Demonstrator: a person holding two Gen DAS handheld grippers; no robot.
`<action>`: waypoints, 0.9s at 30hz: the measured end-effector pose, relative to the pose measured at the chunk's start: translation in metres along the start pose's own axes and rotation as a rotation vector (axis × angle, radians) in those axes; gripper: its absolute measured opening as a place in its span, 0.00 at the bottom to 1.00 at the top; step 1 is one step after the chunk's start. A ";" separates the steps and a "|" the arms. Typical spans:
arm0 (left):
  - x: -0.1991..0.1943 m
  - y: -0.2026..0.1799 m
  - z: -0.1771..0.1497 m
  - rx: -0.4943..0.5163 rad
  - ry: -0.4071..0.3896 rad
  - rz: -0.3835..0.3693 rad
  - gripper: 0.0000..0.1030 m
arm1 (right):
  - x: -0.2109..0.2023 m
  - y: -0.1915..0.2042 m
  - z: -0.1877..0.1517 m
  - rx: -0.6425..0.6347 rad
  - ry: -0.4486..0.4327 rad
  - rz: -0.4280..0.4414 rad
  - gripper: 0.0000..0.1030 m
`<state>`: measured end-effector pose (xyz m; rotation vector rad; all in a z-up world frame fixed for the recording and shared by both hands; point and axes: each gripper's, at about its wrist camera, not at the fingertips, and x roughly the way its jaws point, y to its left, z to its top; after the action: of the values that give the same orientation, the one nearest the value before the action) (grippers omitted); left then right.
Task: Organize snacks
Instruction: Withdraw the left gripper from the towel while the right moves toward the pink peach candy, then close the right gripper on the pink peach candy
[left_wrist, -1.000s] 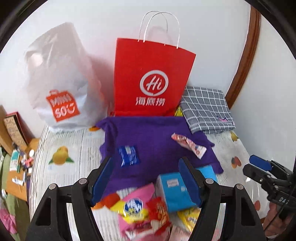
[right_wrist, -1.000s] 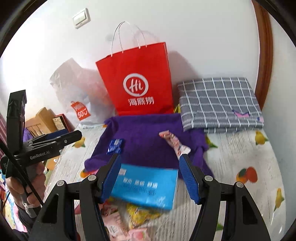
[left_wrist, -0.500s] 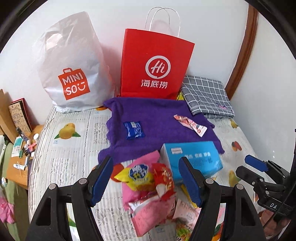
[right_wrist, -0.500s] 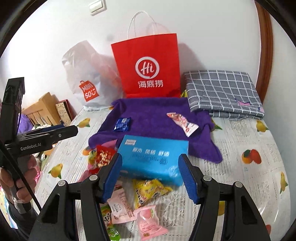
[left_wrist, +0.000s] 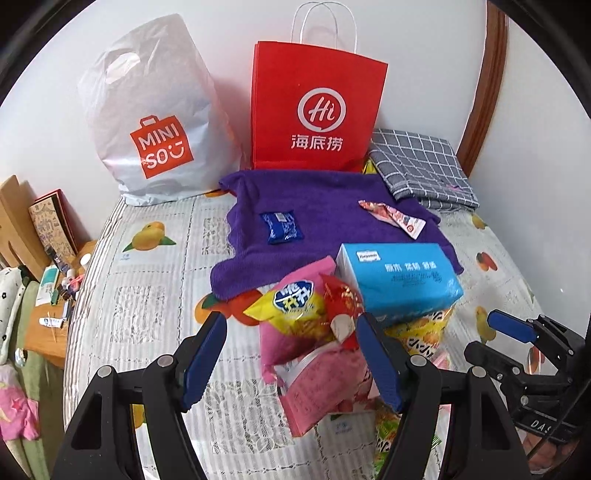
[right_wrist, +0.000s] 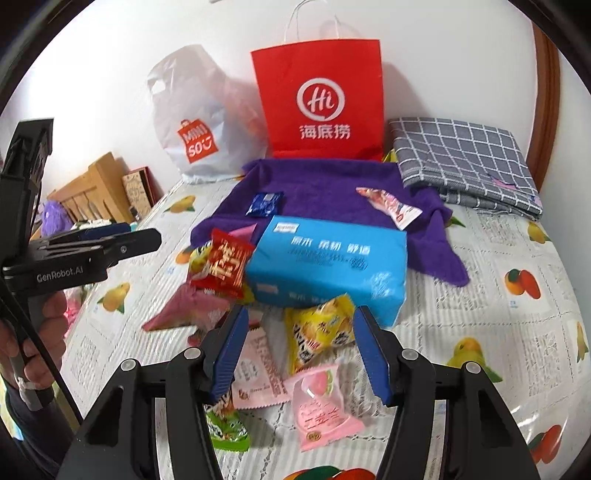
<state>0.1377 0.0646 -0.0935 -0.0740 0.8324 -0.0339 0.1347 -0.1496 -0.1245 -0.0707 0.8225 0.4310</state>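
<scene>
Above the snack pile (right_wrist: 258, 314), left gripper (left_wrist: 291, 354) and right gripper (right_wrist: 297, 345) hover, jaws spread, holding nothing.

red paper bag (left_wrist: 317, 110) | white plastic bag (left_wrist: 155, 110) (against wall) | checked cloth (left_wrist: 421, 166)

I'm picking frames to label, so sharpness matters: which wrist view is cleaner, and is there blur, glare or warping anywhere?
Left wrist view: sharp; the print on the blue tissue pack and red paper bag reads clearly. Right wrist view: softer, with motion smear on the red snack packet and the pack's text. Both: strong fisheye bending at the edges; even light, with glare on the white plastic bag.
</scene>
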 end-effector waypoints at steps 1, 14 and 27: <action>0.000 -0.001 -0.002 0.001 0.001 0.002 0.69 | 0.000 0.001 -0.002 -0.009 0.002 -0.003 0.58; 0.011 -0.002 -0.018 -0.022 0.033 -0.010 0.69 | 0.023 -0.005 -0.034 -0.062 0.093 -0.039 0.58; 0.016 0.002 -0.024 -0.037 0.051 -0.007 0.69 | 0.058 -0.008 -0.066 -0.103 0.179 -0.031 0.54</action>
<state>0.1307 0.0644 -0.1216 -0.1117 0.8835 -0.0273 0.1268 -0.1524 -0.2122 -0.2202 0.9732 0.4420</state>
